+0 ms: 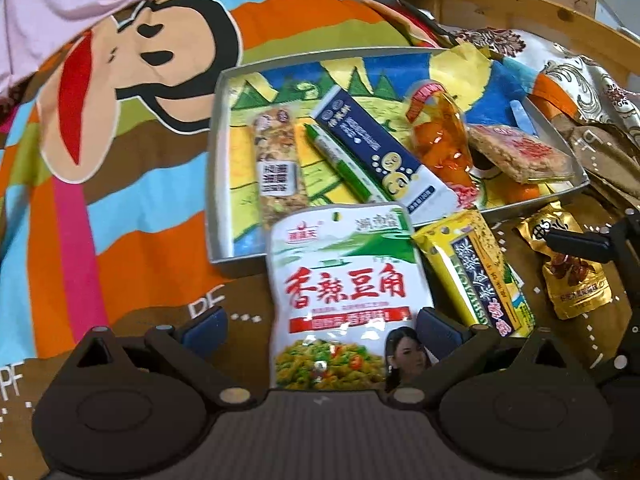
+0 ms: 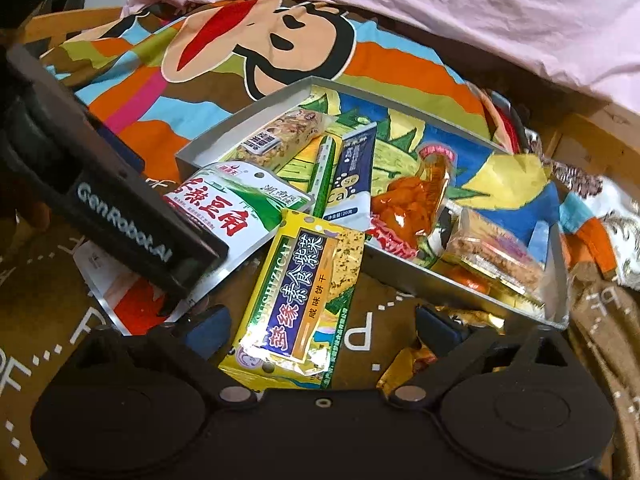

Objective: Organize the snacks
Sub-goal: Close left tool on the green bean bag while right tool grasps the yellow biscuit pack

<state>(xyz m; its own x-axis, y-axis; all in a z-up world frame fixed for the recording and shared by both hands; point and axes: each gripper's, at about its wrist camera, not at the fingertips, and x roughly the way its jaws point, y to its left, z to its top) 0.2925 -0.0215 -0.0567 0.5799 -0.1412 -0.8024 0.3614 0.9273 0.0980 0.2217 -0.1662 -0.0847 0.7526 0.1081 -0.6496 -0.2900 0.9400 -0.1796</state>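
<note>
A grey tray (image 1: 218, 152) (image 2: 240, 114) with a cartoon lining holds a granola bar (image 1: 276, 160), a green stick (image 1: 340, 164), a navy-and-white box (image 1: 380, 148), an orange pouch (image 1: 440, 140) and a wrapped cake (image 1: 520, 152). My left gripper (image 1: 320, 328) is open, its fingers either side of a white green-bean pouch (image 1: 344, 280) (image 2: 228, 208) that leans on the tray's near rim. My right gripper (image 2: 324, 324) is open around a yellow seaweed-cracker pack (image 2: 304, 292) (image 1: 476, 272). A gold packet (image 1: 572, 272) lies right of it.
Everything lies on a bed with a striped monkey-print sheet (image 1: 120, 120). A pink cover (image 2: 440, 8) is at the back. A wooden bed frame (image 1: 520, 4) and a patterned cloth (image 1: 580, 76) are to the right. The left gripper's body (image 2: 120, 216) crosses the right wrist view.
</note>
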